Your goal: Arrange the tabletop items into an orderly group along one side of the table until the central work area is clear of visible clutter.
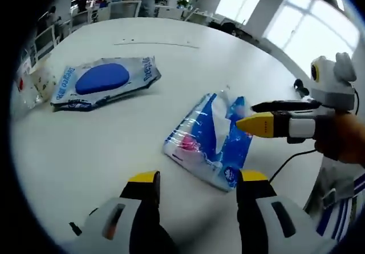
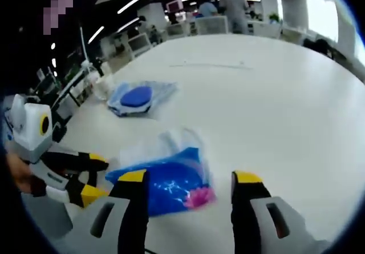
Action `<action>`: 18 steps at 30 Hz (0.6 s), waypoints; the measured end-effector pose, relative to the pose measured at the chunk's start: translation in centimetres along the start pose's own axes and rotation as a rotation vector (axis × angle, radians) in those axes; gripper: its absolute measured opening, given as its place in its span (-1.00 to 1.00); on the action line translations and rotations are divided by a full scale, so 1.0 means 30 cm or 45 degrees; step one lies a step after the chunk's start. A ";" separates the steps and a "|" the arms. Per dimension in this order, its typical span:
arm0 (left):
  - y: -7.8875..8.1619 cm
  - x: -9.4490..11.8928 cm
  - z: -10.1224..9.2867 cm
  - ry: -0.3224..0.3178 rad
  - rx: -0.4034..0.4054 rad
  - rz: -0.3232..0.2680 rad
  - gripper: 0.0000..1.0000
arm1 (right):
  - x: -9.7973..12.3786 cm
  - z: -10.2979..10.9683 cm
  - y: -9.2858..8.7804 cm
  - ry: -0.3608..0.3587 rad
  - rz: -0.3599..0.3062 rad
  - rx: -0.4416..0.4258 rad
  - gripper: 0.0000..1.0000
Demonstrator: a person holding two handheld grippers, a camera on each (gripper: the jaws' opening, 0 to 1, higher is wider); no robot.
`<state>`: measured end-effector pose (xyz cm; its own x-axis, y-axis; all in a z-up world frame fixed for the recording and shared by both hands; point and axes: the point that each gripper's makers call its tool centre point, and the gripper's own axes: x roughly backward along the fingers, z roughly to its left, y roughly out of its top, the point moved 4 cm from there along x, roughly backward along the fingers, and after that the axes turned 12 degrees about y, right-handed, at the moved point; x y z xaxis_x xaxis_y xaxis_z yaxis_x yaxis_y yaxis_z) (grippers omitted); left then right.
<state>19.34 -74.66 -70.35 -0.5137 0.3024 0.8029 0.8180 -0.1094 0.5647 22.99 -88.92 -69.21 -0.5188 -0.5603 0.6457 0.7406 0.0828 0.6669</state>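
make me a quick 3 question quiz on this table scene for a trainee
1. True or false: the flat wet wipes pack with the blue oval lid is stacked on top of the soft blue plastic tissue pack.
2. In the left gripper view, what is the right gripper closest to?
A. the wipes pack
B. the tissue pack
C. the small packets at the table edge
3. Fill in: in its own view, the left gripper's jaws stand ____, holding nothing.

Key
1. False: they lie apart on the white table.
2. B
3. open
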 end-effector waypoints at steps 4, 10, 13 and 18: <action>0.000 0.001 0.004 0.007 0.014 0.010 -0.05 | -0.004 -0.002 0.000 -0.007 -0.003 -0.003 -0.19; -0.008 0.003 0.014 -0.003 0.063 0.003 -0.19 | -0.001 0.002 -0.005 -0.006 0.001 -0.009 -0.51; -0.015 0.003 0.015 -0.010 0.071 0.006 -0.31 | 0.001 0.004 -0.015 -0.010 0.018 -0.027 -0.66; -0.017 0.004 0.022 -0.014 0.103 0.002 -0.43 | 0.009 0.011 -0.028 -0.010 0.032 -0.031 -0.83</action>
<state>19.02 -73.96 -70.66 -0.5103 0.3124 0.8013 0.8371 -0.0330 0.5460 22.09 -88.88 -69.49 -0.5029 -0.5520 0.6651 0.7637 0.0767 0.6410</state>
